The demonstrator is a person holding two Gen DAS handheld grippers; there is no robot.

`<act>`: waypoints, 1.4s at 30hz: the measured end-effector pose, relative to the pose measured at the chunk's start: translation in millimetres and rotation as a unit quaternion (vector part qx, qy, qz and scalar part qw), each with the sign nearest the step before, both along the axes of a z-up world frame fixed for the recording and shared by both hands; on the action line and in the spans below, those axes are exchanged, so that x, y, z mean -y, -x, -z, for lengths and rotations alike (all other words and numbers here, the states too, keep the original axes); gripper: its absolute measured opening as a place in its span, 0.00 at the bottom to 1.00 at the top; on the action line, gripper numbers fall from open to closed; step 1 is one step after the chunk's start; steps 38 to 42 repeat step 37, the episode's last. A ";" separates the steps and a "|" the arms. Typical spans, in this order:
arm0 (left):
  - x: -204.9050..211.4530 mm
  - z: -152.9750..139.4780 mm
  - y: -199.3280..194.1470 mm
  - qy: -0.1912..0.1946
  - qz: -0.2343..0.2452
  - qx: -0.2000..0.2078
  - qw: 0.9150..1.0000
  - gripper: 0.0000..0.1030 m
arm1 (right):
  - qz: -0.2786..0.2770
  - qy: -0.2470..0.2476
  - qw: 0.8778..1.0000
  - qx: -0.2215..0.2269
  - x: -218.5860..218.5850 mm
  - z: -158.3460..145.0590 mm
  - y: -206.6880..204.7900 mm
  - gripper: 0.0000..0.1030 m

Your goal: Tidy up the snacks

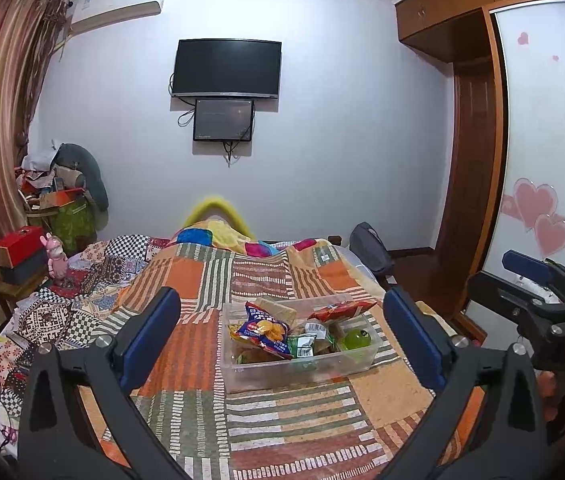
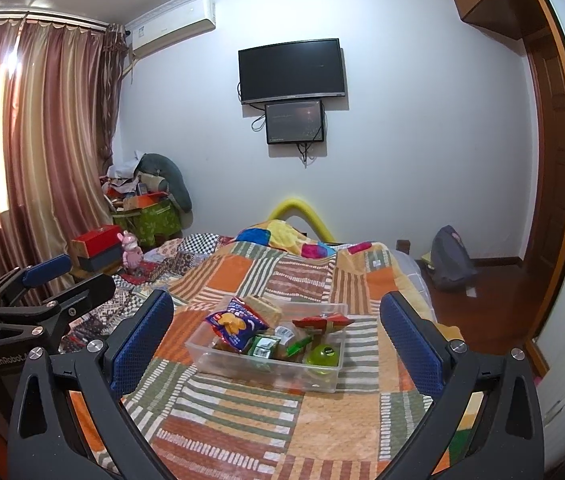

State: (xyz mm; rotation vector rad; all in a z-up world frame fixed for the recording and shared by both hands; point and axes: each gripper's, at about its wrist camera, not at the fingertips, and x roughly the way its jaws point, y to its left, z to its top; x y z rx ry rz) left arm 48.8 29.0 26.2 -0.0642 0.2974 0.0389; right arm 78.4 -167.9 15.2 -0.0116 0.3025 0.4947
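I've got both grippers hanging above the near end of the bed, both pointed at the clear plastic bin [image 1: 298,364] of snacks. My left gripper [image 1: 282,336] has its jaws spread wide, nothing between the blue pads [image 1: 150,336], no contact with the bin. My right gripper [image 2: 276,342] is the same: jaws wide apart, empty, short of the bin. In the left view the right gripper shows off to the bin's right, also spread.

The bin sits on the striped patchwork blanket [image 2: 242,412], roughly mid-bed, and lines up between each gripper's fingers. Inside the bin: a blue chip bag [image 1: 266,332] at the left side, partly propped over the rim; a red packet [image 1: 342,310] toward the back right; a green round cup [image 1: 356,338] at the right corner; a green-and-white packet [image 2: 264,346] in the middle, just beside the chip bag. A tan wrapped item [image 2: 262,306] leans at the back left behind the chip bag. Other packets underneath, can't tell what.

Beyond the bin, a TV [image 2: 292,70] hangs on the far wall.
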 end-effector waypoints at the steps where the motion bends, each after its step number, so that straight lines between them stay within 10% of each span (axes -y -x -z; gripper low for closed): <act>1: -0.1 0.3 0.3 -0.001 0.000 0.000 1.000 1.00 | 0.000 0.001 1.000 0.000 0.0 -0.3 0.5 1.00; 42: 1.5 3.5 1.7 0.002 0.021 -0.010 1.000 1.00 | 0.001 0.005 1.000 -0.004 0.4 4.6 -0.4 1.00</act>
